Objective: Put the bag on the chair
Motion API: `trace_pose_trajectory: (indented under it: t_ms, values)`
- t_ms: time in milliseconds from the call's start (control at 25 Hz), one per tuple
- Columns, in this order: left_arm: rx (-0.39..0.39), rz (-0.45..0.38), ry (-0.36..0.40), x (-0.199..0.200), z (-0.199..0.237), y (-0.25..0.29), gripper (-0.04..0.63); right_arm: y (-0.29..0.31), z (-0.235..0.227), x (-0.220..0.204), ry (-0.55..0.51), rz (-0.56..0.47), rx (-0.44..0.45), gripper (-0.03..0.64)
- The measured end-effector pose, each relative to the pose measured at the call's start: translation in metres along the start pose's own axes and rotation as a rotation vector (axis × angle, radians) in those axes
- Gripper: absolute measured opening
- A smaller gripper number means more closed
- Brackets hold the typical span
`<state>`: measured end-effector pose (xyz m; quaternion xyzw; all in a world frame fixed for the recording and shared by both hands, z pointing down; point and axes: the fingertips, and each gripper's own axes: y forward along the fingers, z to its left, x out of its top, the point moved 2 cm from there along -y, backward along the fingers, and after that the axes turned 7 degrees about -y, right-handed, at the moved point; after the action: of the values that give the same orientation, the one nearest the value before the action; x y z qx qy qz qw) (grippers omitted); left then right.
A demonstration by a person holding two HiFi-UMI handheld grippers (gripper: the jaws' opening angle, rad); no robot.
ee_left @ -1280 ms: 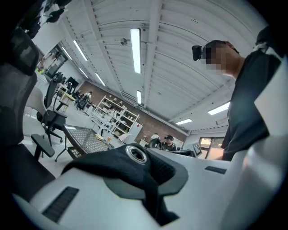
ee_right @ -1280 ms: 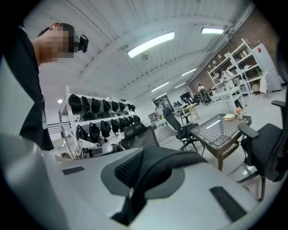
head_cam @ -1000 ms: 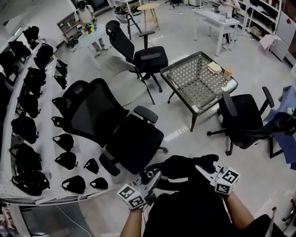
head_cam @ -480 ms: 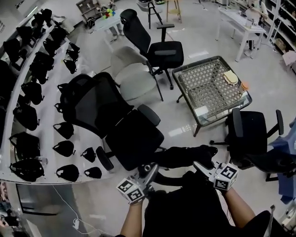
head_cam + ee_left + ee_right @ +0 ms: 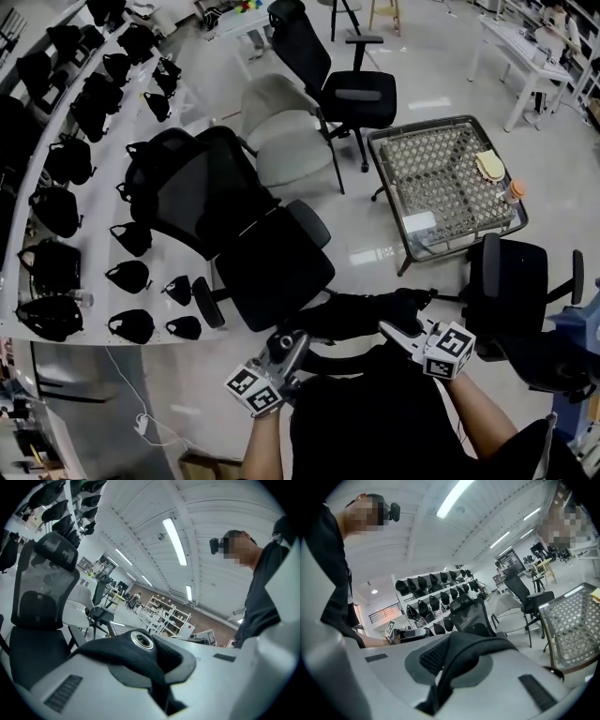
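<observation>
Head view: bag (image 5: 361, 317) now stretched flatter, still beside the chair (image 5: 272, 267).

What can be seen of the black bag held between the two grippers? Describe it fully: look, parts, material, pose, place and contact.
The bag is black, soft and limp, of fabric by its look, stretched roughly level between both grippers. The left gripper is shut on an end bearing a metal eyelet. The right gripper is shut on a strap-like fold with a mesh-textured patch. The bag hangs just off the near edge of the black office chair, apparently not resting on the seat.
</observation>
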<state>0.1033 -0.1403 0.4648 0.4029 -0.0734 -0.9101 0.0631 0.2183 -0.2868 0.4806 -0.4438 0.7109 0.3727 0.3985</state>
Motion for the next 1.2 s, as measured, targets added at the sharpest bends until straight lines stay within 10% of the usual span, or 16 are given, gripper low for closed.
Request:
trace_pose_trajectory:
  t_ms: [520,800,1200]
  values:
    - [0.17,-0.115,-0.064,-0.002,0.036,-0.032,0.021,0.068,0.003,-0.011,0.012,0.11,0.17,0.017]
    - [0.143,-0.048,-0.025,0.014,0.083,-0.061,0.021,0.139,0.01,-0.014,0.023,0.146,0.165,0.017]
    - [0.181,-0.159,-0.107,0.077,0.177,-0.116,0.021,0.262,0.01,0.002,0.072,0.197,0.162,0.017]
